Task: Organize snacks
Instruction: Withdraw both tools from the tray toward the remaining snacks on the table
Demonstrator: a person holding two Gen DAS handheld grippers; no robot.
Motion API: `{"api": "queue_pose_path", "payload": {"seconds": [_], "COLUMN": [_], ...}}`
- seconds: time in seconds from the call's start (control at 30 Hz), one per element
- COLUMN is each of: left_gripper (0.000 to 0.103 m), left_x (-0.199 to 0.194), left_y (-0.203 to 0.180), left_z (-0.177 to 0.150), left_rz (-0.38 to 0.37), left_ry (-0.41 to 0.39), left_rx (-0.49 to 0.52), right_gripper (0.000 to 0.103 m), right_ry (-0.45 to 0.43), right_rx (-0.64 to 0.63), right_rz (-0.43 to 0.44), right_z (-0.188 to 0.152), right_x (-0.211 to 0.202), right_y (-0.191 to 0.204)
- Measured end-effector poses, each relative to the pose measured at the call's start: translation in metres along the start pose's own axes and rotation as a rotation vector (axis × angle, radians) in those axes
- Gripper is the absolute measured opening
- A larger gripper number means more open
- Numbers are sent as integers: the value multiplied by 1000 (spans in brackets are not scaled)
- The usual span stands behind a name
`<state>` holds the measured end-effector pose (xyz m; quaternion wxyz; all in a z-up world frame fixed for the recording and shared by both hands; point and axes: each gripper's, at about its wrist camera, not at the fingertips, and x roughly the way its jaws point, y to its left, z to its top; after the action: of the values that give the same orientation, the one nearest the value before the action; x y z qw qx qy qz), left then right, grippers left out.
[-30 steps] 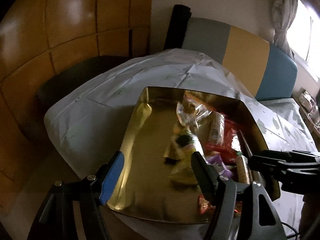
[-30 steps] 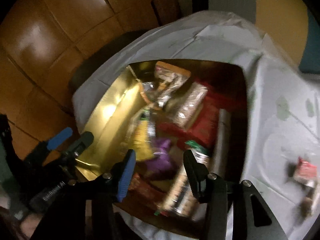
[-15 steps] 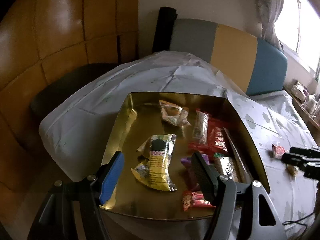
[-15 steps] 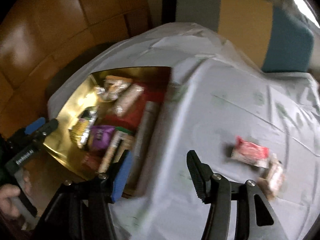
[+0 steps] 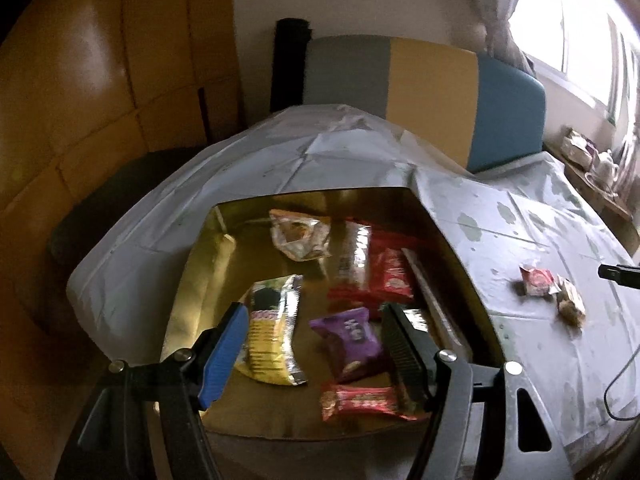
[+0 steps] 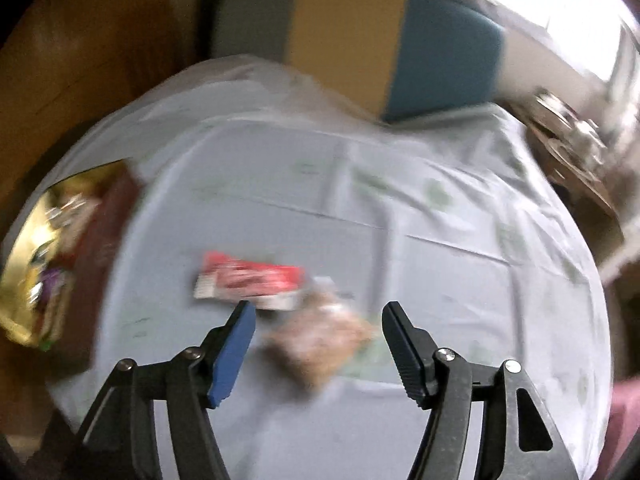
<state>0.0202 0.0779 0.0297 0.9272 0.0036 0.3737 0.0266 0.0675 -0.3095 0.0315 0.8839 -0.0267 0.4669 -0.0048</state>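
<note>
Landmark: shallow gold-lined rectangular cardboard tray (image 5: 192, 280) on the pale grey plastic-covered table (image 5: 280, 160). Left gripper (image 5: 316, 344) hangs over the tray's near end, jaws apart, nothing between the pads. Inside the tray: yellow foil snack packet (image 5: 274, 332) by the near-left side; purple wrapped cake (image 5: 348, 336) just beside it toward the centre; red-and-gold wrapped bar (image 5: 364, 400) at the near edge; two red packets (image 5: 392, 276) and a silvery stick pack toward the right wall; crumpled clear wrapper (image 5: 298, 236) at the far end. Outside the tray, well apart to its right on the table: red flat snack packet (image 6: 248, 280) and, touching it, tan biscuit in clear wrap (image 6: 320, 340). Right gripper (image 6: 316, 340) is above these two, jaws released and just widened, framing the tan biscuit without contact visible; the right wrist view is motion-blurred. Striped grey, yellow and blue cushion (image 5: 432, 92) beyond the tray's far side.
</note>
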Motion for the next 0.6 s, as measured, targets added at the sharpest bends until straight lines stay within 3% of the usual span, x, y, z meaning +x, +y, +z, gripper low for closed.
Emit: {"api": "queue_pose_path", "payload": {"seconds": [0.1,0.17,0.23,0.4,0.6], "left_gripper": [70,71,70,70,70], "left_x": [-4,-5,-3,-1,4], "left_y": [-16,-28,-40,-69,-105], "left_z": [4,6,8,10,11], "left_rz": [-15,-28,-49,-79,-133], "left_ry": [-9,-16,-5,5,34], "left_rx": [41,72,93,142,211], "right_gripper": [67,64,64,67,71], "right_ry": [7,99,58,26,43], "right_rx": [171,286,354,358,345], "right_rz": [-51,-104,-58,-19,-37], "right_z": [-14,-19,-16,-15,-16], "right_x": [23,38,34,26,25], "right_y": [-45,-70,-83,-82,-78]}}
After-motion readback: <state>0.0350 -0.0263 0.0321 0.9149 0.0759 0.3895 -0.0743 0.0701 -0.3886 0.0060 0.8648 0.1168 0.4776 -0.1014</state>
